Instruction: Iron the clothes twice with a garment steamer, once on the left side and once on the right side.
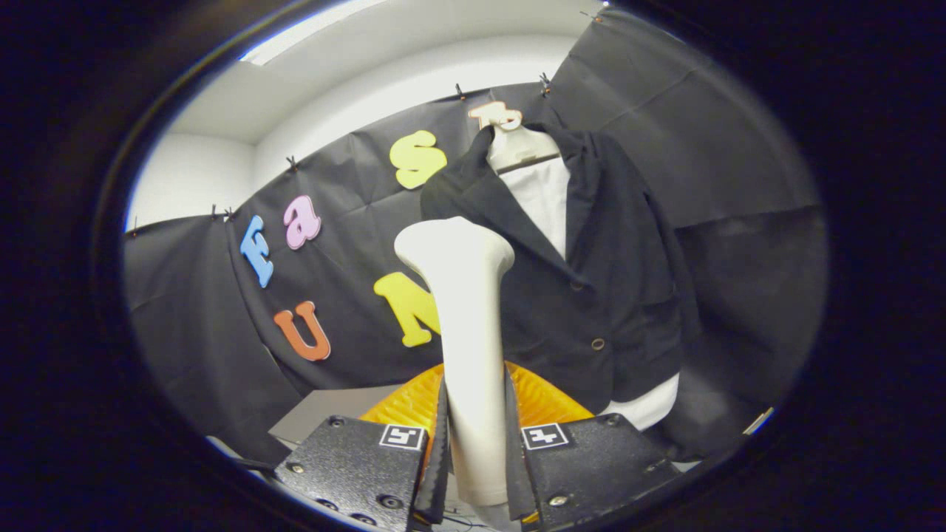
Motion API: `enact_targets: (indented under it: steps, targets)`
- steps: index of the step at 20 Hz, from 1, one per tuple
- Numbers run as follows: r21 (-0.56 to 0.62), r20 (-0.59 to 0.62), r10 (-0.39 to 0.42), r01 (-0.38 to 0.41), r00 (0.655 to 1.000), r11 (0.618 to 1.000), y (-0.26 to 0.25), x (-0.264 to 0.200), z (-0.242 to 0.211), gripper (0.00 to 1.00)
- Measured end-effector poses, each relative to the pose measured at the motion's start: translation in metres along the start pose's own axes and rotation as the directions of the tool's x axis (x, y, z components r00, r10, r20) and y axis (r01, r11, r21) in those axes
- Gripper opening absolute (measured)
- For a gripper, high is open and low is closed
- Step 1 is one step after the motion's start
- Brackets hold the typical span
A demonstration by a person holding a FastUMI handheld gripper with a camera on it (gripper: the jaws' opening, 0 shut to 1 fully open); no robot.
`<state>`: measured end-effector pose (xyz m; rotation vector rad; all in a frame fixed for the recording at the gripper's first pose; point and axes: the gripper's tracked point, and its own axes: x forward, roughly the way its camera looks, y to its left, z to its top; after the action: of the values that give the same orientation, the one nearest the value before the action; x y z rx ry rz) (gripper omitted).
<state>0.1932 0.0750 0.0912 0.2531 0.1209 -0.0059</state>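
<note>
My gripper (pixel 477 443) is closed on the handle of the white garment steamer (pixel 467 318). Both black fingers (pixel 436 451) press against the handle's sides, one at its 9 o'clock flank and one at its 3 o'clock flank, with no gap that I can see on either side. The steamer stands upright between the fingers; its handle rises toward 12 o'clock and ends in a broad, rounded head tilted toward 10 o'clock.

Beyond the steamer head, at about 1 o'clock from it, a black jacket (pixel 591 281) hangs on a white hanger (pixel 517 148) over a white inner garment (pixel 547 199), which shows at the open collar and again below the hem at the jacket's 5 o'clock corner. The jacket's near lapel lies just behind the steamer head; I cannot tell whether the two touch. A button (pixel 597 343) sits low on the jacket front.

An orange ribbed object (pixel 539 399) lies just behind the fingers, spreading from 9 to 3 o'clock around the steamer's handle. A grey flat surface (pixel 325 414) extends at 9 o'clock from it. Each finger block carries a square marker (pixel 545 436) on its top face.
</note>
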Motion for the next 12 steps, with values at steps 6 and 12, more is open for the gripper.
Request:
enact_targets:
  steps: [6,12]
  targets:
    - [-0.07,0.158,0.042,-0.031,0.986,0.997,-0.017,0.029,0.074,0.34]
    - [-0.105,0.292,0.011,0.021,0.956,0.994,-0.032,0.062,0.13,0.35]
